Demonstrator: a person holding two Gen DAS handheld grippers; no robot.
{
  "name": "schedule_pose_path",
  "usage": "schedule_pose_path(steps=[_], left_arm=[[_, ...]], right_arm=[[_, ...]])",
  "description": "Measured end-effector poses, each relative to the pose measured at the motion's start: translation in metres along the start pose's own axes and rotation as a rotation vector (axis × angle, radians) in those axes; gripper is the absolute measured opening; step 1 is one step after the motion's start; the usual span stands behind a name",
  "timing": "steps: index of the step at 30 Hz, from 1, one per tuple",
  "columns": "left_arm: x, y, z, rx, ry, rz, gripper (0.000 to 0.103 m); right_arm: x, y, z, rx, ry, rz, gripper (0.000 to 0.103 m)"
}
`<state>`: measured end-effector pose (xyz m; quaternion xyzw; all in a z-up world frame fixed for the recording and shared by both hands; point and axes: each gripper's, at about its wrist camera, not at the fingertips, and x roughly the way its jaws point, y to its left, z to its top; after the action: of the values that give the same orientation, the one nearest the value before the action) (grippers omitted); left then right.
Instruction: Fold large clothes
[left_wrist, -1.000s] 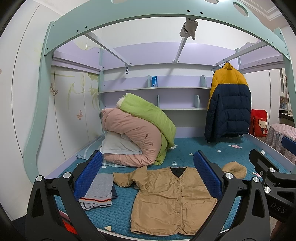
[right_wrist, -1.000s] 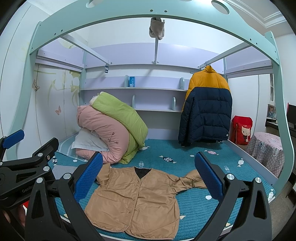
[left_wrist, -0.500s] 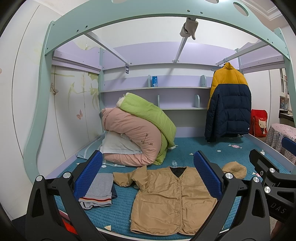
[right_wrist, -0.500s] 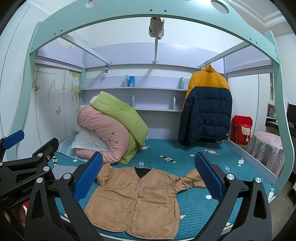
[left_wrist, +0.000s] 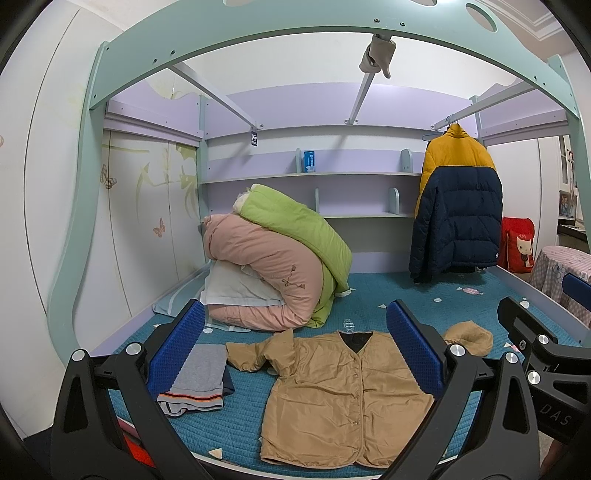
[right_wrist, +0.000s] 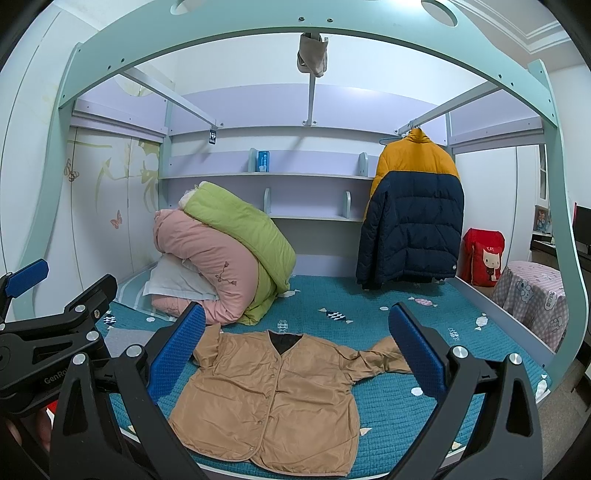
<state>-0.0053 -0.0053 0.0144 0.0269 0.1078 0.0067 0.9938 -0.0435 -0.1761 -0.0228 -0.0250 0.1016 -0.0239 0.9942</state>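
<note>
Left wrist view: the left gripper (left_wrist: 295, 347) is being held released, its jaws spread wide and gripping nothing, above the near edge of the bed (left_wrist: 406, 295). The tan jacket (left_wrist: 343, 398) is being shown spread flat, front up, ahead of and below the gripper. Its long axis, collar to hem, is running away from the fingers, with the bunched left sleeve (left_wrist: 255, 354) lying nearer the left pad. A folded grey garment (left_wrist: 199, 380) is lying just left of it.

Right wrist view: the right gripper (right_wrist: 297, 343) is likewise being held released and empty. The right sleeve (right_wrist: 380, 356) is stretched toward its right pad, so each hand is judged nearer its own sleeve.

Against the earlier frames, nothing is being seen to differ.
</note>
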Motion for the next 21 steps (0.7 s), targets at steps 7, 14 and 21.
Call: schedule_pose_path(steps=[7,14,21], left_arm=[[0.001,0.0,-0.001,0.001,0.001,0.001,0.098],[0.002,0.0,-0.002,0.002,0.006,0.0,0.098],[0.013,-0.002,-0.009,0.007,0.031,0.006,0.099]], right_arm=[[0.002,-0.001,-0.001,0.0,0.003,-0.001,0.096],[0.011,-0.003,-0.009,0.002,0.011,-0.003,0.096],[0.027,-0.005,-0.012,0.008,0.039,0.0,0.096]])
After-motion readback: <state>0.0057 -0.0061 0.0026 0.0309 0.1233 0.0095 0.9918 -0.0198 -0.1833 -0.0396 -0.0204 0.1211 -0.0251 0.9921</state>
